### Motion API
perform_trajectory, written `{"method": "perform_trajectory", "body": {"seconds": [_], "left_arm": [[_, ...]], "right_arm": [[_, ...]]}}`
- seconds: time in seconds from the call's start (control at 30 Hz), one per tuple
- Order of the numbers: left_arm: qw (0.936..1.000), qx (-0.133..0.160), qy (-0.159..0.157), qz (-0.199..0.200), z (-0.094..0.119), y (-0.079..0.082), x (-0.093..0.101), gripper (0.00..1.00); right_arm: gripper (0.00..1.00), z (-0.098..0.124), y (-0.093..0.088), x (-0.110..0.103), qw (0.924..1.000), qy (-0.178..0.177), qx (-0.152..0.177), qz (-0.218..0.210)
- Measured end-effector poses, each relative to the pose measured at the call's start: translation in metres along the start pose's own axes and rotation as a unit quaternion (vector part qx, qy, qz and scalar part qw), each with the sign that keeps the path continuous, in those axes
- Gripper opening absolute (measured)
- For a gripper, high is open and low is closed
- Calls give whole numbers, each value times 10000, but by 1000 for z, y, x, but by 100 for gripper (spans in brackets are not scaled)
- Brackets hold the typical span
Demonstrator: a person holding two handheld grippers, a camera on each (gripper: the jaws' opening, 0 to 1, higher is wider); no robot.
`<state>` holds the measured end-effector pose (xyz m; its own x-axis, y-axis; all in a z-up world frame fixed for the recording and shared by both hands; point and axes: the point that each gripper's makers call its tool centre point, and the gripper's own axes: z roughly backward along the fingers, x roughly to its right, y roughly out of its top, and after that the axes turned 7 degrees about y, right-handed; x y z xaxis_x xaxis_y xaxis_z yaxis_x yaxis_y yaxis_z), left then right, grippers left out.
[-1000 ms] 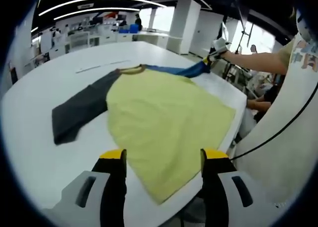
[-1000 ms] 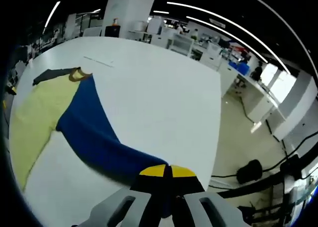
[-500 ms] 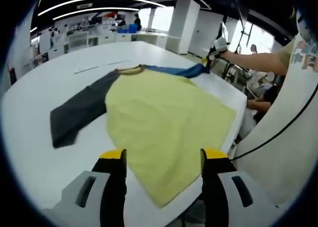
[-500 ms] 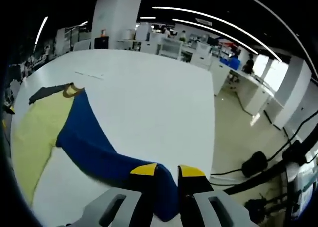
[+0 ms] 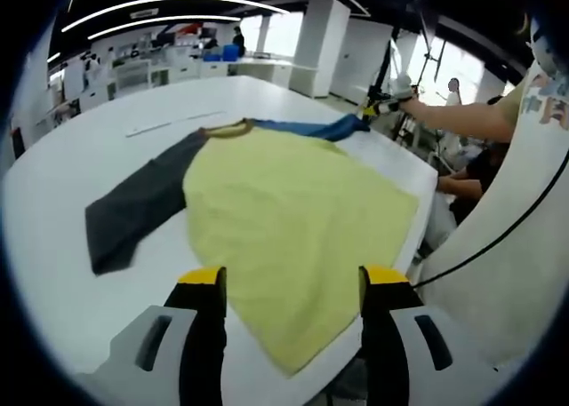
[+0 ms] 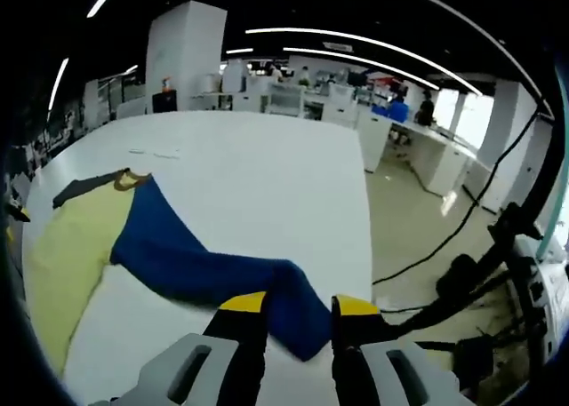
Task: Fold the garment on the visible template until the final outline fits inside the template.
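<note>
Spread flat on the white table (image 5: 53, 237), the garment (image 5: 293, 219) shows a yellow body, a dark grey sleeve (image 5: 133, 215) and a blue sleeve (image 6: 204, 264). Right gripper (image 6: 298, 306) has its jaws parted, the blue sleeve's end lying between them, released. Left gripper (image 5: 292, 277) hovers with jaws wide, grasping nothing, above the yellow hem.

One garment (image 5: 284, 219) with two sleeves lies on one white table (image 5: 53, 273), flanked by two grippers.

It was a large open lab: rows of white desks (image 6: 293, 99) at upper centre, ceiling light strips (image 6: 356, 46), floor cables (image 6: 444, 246) at right.
</note>
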<state>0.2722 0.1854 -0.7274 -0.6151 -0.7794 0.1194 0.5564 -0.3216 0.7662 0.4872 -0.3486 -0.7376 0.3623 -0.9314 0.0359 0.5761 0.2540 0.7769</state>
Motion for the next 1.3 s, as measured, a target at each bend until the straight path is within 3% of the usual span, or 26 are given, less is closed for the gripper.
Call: {"method": "perform_trajectory", "body": {"seconds": [0.17, 0.47, 1.03, 1.3], "left_arm": [[10000, -7, -32, -32, 0, 0, 1, 57], [10000, -22, -52, -37, 1, -2, 2, 57], [10000, -2, -11, -41, 1, -2, 3, 58], [10000, -17, 17, -32, 1, -2, 3, 58]], "right_arm": [[25, 0, -20, -6, 9999, 16, -127, -50], [21, -4, -39, -12, 9994, 81, -342, -9], [18, -16, -50, -6, 9979, 48, -631, 135], [10, -18, -53, -3, 9971, 44, -730, 218]]}}
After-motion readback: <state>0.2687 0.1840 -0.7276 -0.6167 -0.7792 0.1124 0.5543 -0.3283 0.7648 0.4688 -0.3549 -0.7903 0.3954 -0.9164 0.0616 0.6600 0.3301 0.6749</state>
